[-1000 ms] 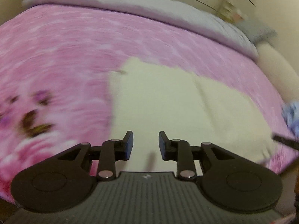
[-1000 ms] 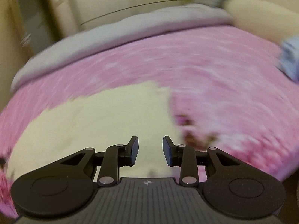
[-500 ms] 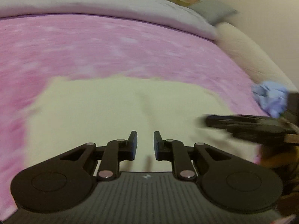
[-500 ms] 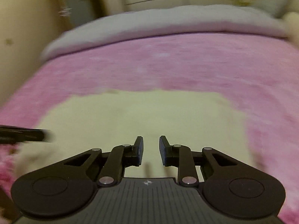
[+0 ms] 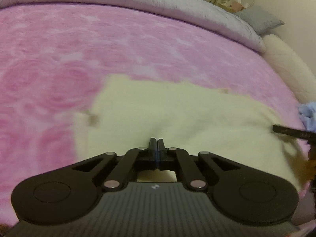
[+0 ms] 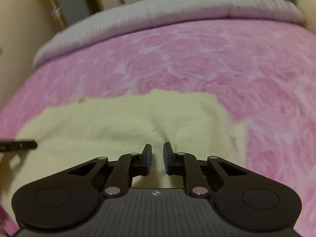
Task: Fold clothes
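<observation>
On the pink blanket [image 5: 59, 63], left gripper [image 5: 157, 141] pinches the cream garment [image 5: 177, 108]; right gripper [image 6: 157, 148] closing on it.

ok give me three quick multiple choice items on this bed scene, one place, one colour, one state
1. Where does the cream fluffy garment lie?
A on the pink rose-patterned blanket
B on the floor
C on a chair

2. What colour is the crumpled cloth at the bed's right edge?
A red
B light blue
C black

3. How are the left claw's jaws?
A wide apart
B closed together
C out of view

Answers: 1 A, pink blanket surrounds it; 2 B, it shows pale blue; 3 B, its fingers meet with fabric puckered at their tips.
</observation>
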A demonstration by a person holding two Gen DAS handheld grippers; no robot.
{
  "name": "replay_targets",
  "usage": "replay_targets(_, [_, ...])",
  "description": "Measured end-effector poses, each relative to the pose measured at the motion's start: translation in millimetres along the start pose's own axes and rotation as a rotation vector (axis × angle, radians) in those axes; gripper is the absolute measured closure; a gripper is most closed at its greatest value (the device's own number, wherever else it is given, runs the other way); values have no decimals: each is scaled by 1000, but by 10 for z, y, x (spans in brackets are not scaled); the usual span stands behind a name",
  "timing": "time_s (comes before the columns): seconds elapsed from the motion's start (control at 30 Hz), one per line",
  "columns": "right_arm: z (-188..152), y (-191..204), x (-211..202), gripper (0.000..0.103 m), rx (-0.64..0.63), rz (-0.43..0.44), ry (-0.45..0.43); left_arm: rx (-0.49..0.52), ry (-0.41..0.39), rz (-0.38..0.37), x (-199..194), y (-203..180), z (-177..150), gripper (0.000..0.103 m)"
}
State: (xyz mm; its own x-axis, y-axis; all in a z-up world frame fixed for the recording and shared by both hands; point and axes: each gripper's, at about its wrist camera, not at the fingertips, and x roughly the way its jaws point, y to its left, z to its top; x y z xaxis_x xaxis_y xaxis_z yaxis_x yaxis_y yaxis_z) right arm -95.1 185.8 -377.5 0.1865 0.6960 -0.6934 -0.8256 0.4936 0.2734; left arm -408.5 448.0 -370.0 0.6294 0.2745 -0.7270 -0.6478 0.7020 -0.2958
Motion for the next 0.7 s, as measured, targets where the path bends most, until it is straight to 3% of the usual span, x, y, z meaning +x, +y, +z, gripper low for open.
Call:
replay_targets(0.03, [12,-9,-48,86,11,-4,-17,-18,-15,-3,-62,17,11,101])
replay_targets(0.07, [37,36,-89,75,-2,-15,-37,-29,-35,-2,-110,-2,33,100])
replay_targets(0.1, [66,90,-125,73,-22,-27,-58,-16,-52,-5,-141,-63,61,92])
replay_targets(0.23, [154,220,30,75,-135,-97,-24,106,-30,49,83,-338,154,88])
replay_targets(0.27, [150,192,97,75,-174,-146,-8,130,-15,69,168,-303,158,88])
replay_targets(0.33, [138,82,221,67,-221,-205,20,155,-4,83,256,-197,157,100])
replay_targets(0.43, [163,-250,220,66,-114,-118,15,122,-17,72,209,18,179,100])
replay_targets(0.5, [219,-316,139,79,-86,-132,-4,137,-45,145,107,56,229,101])
replay_targets(0.57, [283,-381,92,76,-48,-121,-31,80,-62,130,56,155,286,94])
replay_targets(0.63, [358,-458,77,69,-7,-99,-40,21,-80,113,7,256,343,77])
replay_targets(0.7, [430,-529,94,67,32,-77,-40,-21,-85,119,17,348,400,73])
